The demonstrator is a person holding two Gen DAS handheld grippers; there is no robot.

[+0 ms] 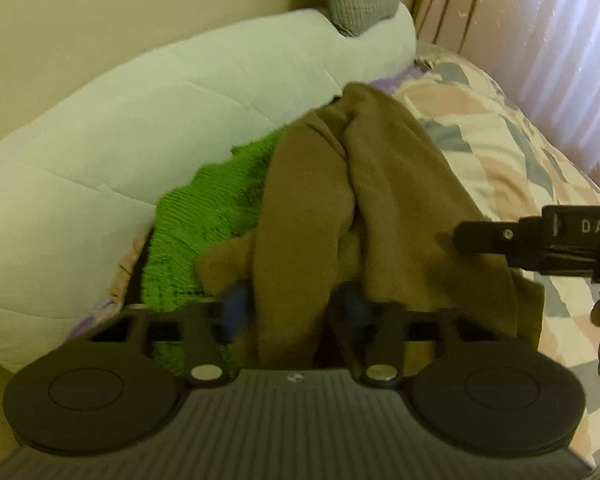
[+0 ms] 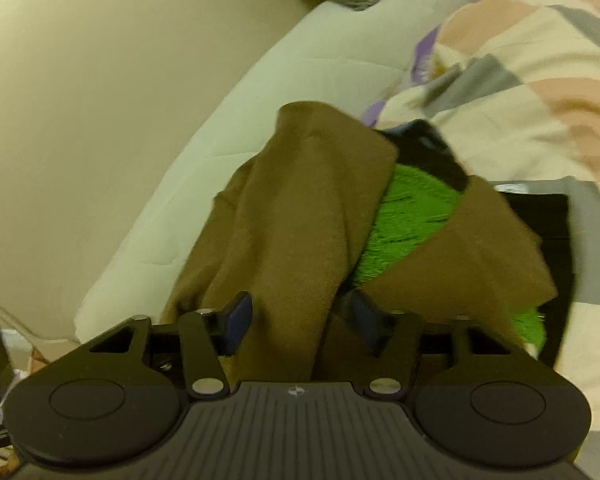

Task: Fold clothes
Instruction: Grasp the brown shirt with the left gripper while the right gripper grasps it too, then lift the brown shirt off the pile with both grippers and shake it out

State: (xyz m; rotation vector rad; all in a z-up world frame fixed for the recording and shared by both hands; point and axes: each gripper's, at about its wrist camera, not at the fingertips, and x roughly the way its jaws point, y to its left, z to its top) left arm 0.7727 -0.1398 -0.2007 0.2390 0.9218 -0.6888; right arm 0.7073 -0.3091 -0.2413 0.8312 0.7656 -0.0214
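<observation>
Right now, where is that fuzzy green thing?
In both wrist views the green knit lies on the bed, partly under the brown garment, beside the white pillow.

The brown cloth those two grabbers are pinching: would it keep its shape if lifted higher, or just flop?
Probably flop: the brown cloth hangs in soft folds from the left hand-held gripper and bunches at the right hand-held gripper. It looks light and fuzzy, so likely not slippery, and may drag on the green knit beside it.

A cream wall (image 1: 100, 20) backs a bed with a patchwork quilt (image 1: 500, 152); white pillow (image 1: 120, 140), bright pink curtain (image 1: 548, 32).
</observation>
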